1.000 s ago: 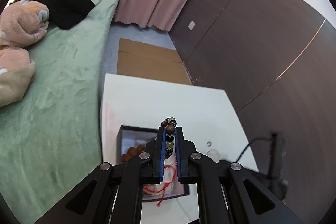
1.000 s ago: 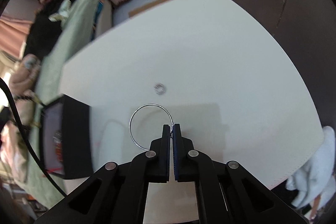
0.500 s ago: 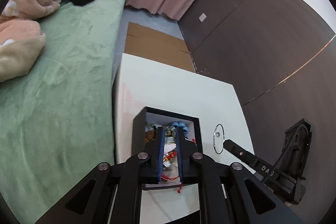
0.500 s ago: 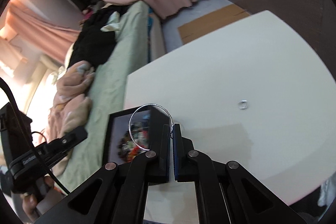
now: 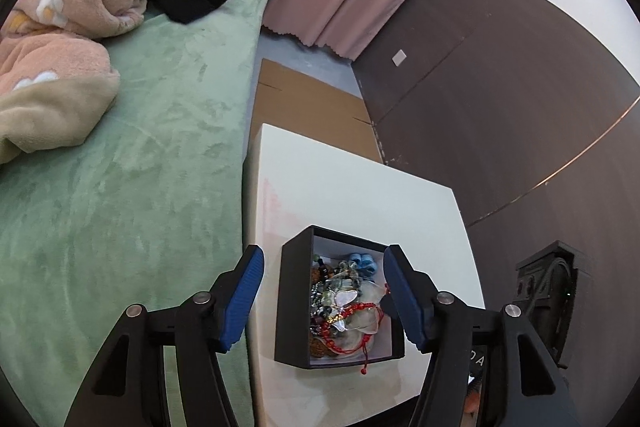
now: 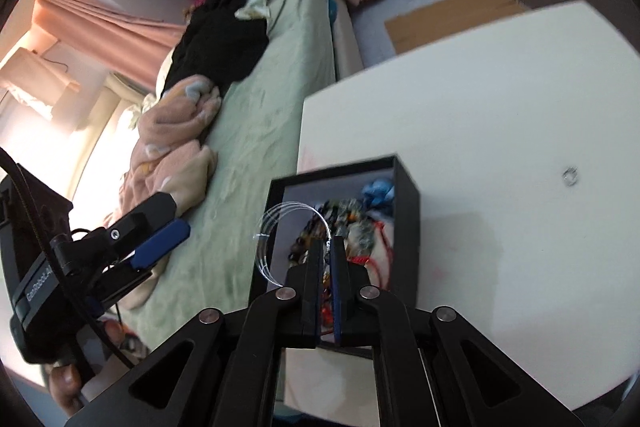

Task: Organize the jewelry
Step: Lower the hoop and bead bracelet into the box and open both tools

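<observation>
Black card walls framed the jewelry box (image 5: 294,303), which sat near the table (image 5: 360,195) edge closest to the bed (image 5: 120,167). It already held a heap of beads, red cord and a clear butterfly piece (image 5: 348,303). The left gripper (image 5: 322,295) hung above it, its jaws having just been opening, spread wide with nothing between them; the bead bracelet it had carried lay in the box.

The right gripper (image 6: 328,247) pointed down over the box too, its jaws having just parted a little. The thin wire bangle (image 6: 288,215) stood at their tips, blurred, at about 10 o'clock from them. I could not tell whether the pads still pinched it.

To finish well, the bangle likely needed to be let go squarely over the heap, since part of its hoop appeared to overhang the box wall nearest the bed. A slight shift toward 2 o'clock would probably centre it.

A small ring (image 6: 569,175) lay alone on bare table at 2 o'clock from the box, well apart, with open white surface all round it. The bed-side table edge ran just beside the box, leaving little margin there.
</observation>
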### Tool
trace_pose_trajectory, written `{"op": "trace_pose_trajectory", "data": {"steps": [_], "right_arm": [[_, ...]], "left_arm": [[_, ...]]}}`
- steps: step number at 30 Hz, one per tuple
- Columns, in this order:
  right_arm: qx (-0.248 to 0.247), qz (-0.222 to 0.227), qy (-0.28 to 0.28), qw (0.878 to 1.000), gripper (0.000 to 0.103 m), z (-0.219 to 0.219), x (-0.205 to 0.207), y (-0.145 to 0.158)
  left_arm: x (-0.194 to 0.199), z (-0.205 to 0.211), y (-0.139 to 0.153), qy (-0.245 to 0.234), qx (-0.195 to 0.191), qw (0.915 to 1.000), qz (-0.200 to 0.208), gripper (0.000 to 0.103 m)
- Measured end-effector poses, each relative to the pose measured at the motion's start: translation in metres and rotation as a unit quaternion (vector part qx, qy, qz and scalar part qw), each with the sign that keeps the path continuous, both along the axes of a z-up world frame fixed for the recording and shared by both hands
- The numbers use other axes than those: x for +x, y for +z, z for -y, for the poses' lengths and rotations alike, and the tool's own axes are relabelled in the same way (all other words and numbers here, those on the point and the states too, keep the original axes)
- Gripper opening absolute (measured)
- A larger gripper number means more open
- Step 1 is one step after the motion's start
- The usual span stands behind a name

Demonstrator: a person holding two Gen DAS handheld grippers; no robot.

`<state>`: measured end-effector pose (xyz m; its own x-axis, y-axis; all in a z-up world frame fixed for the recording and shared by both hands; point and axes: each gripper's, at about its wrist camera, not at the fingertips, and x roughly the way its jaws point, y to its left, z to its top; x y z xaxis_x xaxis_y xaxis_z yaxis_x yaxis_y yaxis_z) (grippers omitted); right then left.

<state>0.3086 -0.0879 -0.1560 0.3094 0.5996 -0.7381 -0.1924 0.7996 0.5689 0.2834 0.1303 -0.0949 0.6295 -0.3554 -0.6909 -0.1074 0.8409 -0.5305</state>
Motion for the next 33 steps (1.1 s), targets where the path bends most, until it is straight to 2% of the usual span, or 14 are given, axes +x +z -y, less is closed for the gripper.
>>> {"op": "trace_pose_trajectory", "data": {"steps": [1,2,3,5,8,15,20,22,24,25,28,33], "right_arm": [[0.003,-0.005,0.000,1.000,0.023,0.001,0.001,-0.001],[0.004,-0.005,-0.005,1.000,0.040,0.004,0.000,-0.001],[0.003,-0.001,-0.011,1.000,0.043,0.008,-0.001,0.001],[0.010,0.008,-0.014,1.000,0.044,0.014,-0.002,0.006],[-0.006,0.023,-0.029,0.999,0.045,0.025,-0.005,0.013],[-0.016,0.039,-0.064,0.997,0.045,0.063,-0.008,0.027],[-0.019,0.032,-0.093,0.995,0.046,0.093,-0.006,0.028],[-0.018,0.032,-0.102,0.994,0.052,0.103,-0.006,0.030],[-0.017,0.035,-0.115,0.993,0.072,0.117,-0.006,0.034],[-0.016,0.039,-0.120,0.992,0.075,0.122,-0.007,0.036],[-0.005,0.048,-0.138,0.989,0.077,0.146,-0.009,0.042],[0.013,0.028,-0.170,0.985,0.078,0.179,-0.009,0.037]], "left_arm": [[0.000,0.000,0.000,0.001,0.000,1.0000,-0.001,0.063],[0.000,0.000,0.000,0.002,-0.001,1.0000,-0.001,0.063],[0.000,0.000,0.000,0.001,0.000,1.0000,0.000,0.063],[0.000,0.000,0.000,0.000,-0.001,1.0000,0.001,0.063],[0.001,0.005,0.001,-0.002,0.000,1.0000,0.005,0.063],[0.014,0.035,-0.003,-0.023,0.011,0.9997,-0.005,0.063],[0.019,0.057,0.002,-0.034,0.019,0.9992,0.001,0.063],[0.021,0.067,0.002,-0.040,0.024,0.9989,0.001,0.063],[0.023,0.079,0.003,-0.048,0.031,0.9984,0.001,0.063],[0.024,0.085,0.003,-0.053,0.035,0.9980,0.002,0.063],[0.027,0.102,0.004,-0.068,0.042,0.9968,0.003,0.063],[0.030,0.126,0.006,-0.090,0.052,0.9946,0.011,0.063]]}}
